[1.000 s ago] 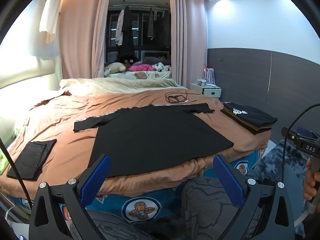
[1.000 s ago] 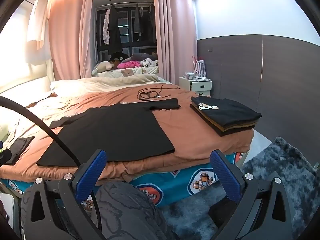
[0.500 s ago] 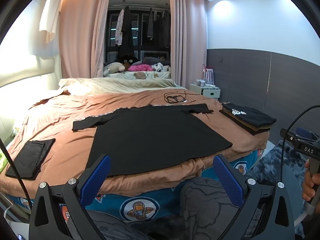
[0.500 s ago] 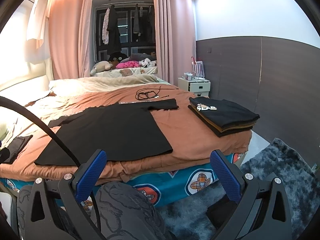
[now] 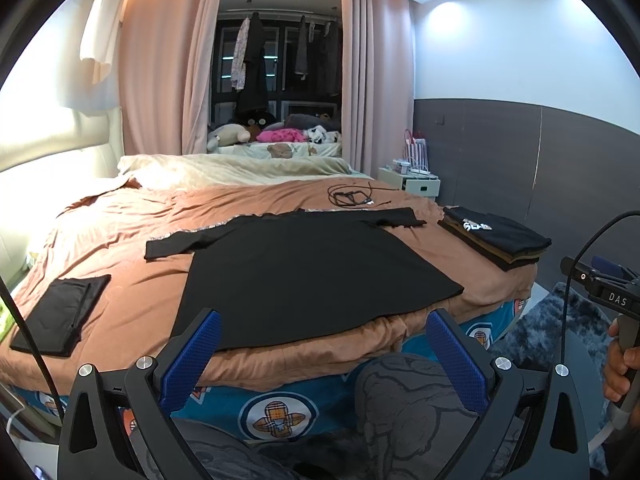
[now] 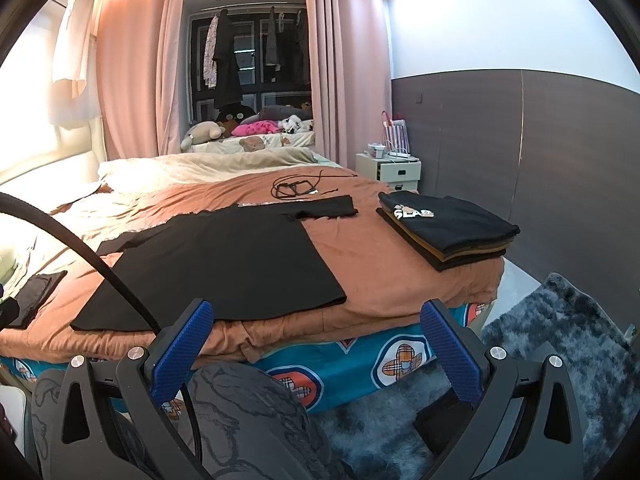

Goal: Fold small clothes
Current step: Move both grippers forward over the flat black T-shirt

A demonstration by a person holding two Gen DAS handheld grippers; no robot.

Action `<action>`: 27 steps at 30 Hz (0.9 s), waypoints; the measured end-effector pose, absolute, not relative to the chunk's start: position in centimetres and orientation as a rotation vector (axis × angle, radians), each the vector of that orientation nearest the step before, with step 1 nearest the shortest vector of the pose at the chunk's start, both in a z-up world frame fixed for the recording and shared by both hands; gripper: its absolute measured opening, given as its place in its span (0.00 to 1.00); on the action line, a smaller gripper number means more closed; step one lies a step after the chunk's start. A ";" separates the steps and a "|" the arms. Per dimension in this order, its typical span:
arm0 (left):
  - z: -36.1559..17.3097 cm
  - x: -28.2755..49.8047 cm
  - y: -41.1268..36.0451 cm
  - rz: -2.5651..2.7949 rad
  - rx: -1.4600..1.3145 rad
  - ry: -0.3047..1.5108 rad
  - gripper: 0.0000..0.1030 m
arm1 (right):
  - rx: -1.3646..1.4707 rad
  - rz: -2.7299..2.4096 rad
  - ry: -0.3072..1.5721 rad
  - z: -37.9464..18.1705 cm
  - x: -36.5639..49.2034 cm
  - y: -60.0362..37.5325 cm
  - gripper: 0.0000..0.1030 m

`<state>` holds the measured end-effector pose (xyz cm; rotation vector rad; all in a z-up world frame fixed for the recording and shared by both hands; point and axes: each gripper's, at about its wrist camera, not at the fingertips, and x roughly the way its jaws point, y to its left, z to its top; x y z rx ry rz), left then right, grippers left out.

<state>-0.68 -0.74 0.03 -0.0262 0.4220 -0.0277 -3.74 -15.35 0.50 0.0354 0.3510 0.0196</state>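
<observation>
A black T-shirt point(image 5: 304, 268) point(image 6: 224, 264) lies spread flat on the brown bedspread point(image 5: 132, 312), sleeves out to both sides, hem toward me. My left gripper point(image 5: 320, 344) hangs open in front of the bed's near edge, just short of the hem, with nothing between its blue pads. My right gripper point(image 6: 316, 340) is also open and empty, below the shirt's right hem corner. A stack of folded clothes point(image 5: 496, 240) point(image 6: 448, 232) sits on the bed's right side. A small folded black garment point(image 5: 60, 312) point(image 6: 32, 296) lies at the left.
A coiled black cable point(image 5: 352, 196) lies on the bed beyond the shirt. A person's knees in grey patterned trousers point(image 5: 404, 400) are below the grippers. A grey shaggy rug point(image 6: 560, 360) covers the floor at right. A white bedside cabinet point(image 6: 390, 168) stands by the dark wall panel.
Both views have drifted very slightly; the shirt and the stacks lie as before. Both grippers stay open.
</observation>
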 end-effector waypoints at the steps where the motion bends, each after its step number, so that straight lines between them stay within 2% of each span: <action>1: 0.0 -0.7 -0.7 -0.029 -0.029 0.422 1.00 | 0.037 0.022 0.350 0.5 -3.8 -15.4 1.00; 27: 1.0 -1.6 -0.8 -0.024 -0.043 0.403 1.00 | 0.056 0.064 0.345 0.7 -4.0 -15.6 1.00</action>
